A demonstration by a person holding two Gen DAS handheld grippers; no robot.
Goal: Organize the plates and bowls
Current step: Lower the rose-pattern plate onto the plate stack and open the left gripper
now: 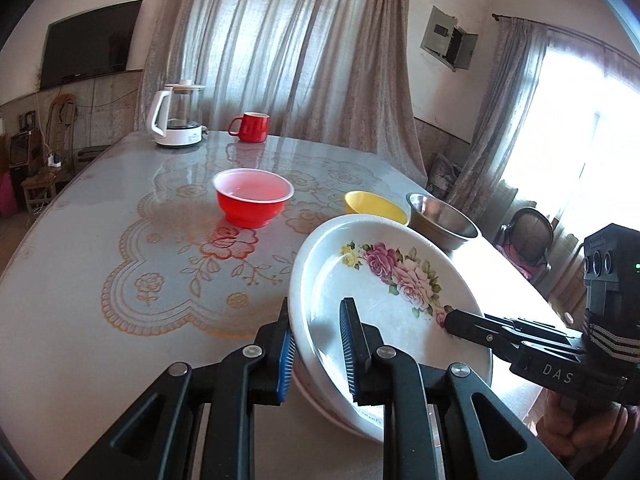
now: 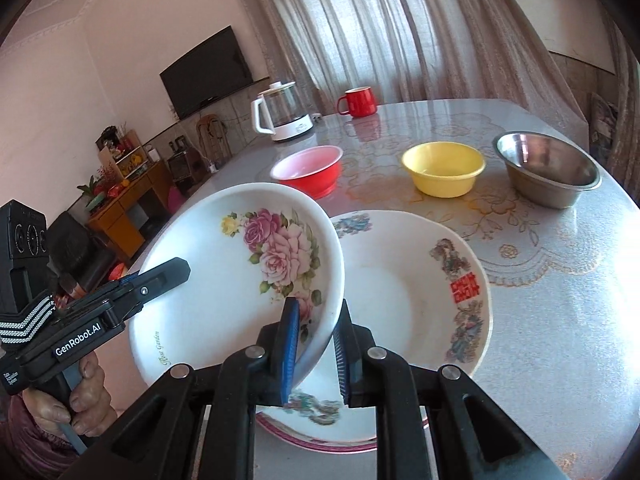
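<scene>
A white plate with pink roses (image 2: 240, 280) is held tilted above the table by both grippers. My right gripper (image 2: 316, 312) is shut on its near right rim. My left gripper (image 1: 316, 320) is shut on its left rim; it also shows in the right wrist view (image 2: 160, 276). The rose plate shows in the left wrist view (image 1: 384, 300), with the right gripper (image 1: 456, 320) at its far rim. Under it lies a white plate with a red seal mark (image 2: 420, 300), stacked on a pink-rimmed plate (image 2: 320, 445). A red bowl (image 2: 312, 170), a yellow bowl (image 2: 444, 174) and a steel bowl (image 2: 548, 172) stand behind.
A glass kettle (image 1: 178, 118) and a red mug (image 1: 250, 126) stand at the far edge of the round table (image 1: 100, 220). A chair (image 1: 528, 236) stands beyond the table's right edge. Curtains hang behind.
</scene>
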